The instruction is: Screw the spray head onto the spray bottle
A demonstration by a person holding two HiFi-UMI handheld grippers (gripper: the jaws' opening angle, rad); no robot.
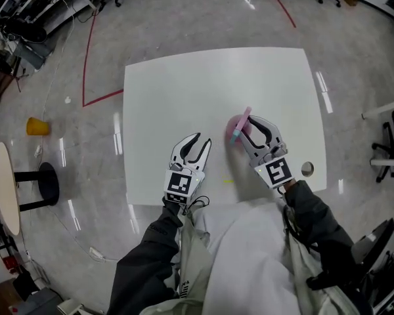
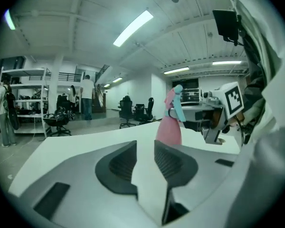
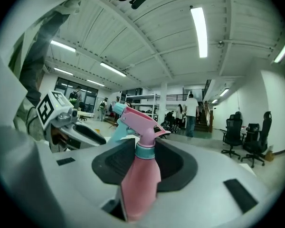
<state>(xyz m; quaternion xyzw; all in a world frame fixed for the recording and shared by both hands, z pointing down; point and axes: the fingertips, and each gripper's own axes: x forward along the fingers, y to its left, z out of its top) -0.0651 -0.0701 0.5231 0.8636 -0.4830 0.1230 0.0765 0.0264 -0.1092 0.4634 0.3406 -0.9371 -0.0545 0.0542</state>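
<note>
Pink spray bottle (image 3: 140, 184), spray head (image 3: 137, 120) on, clamped in right gripper (image 1: 255, 128) — left gripper (image 2: 145, 152) narrow, empty.

View from above: a white tabletop (image 1: 203, 84) on a grey floor (image 1: 65, 143). The right hand-held gripper (image 1: 259, 128) has a pink bottle (image 1: 236, 127) with a teal-trimmed spray head at its jaws. The left hand-held gripper (image 1: 202, 140), just beside it, is empty, its jaws slightly apart.

Large open-plan office or lab hall. Polished grey floor (image 1: 203, 18) marked with red tape lines (image 1: 85, 64); rolling office chairs (image 2: 127, 112), metal shelving racks (image 2: 26, 99), and strip lights (image 3: 198, 30) on a ribbed white ceiling. People (image 2: 87, 96) stand beyond a white worktable (image 1: 184, 90).
</note>
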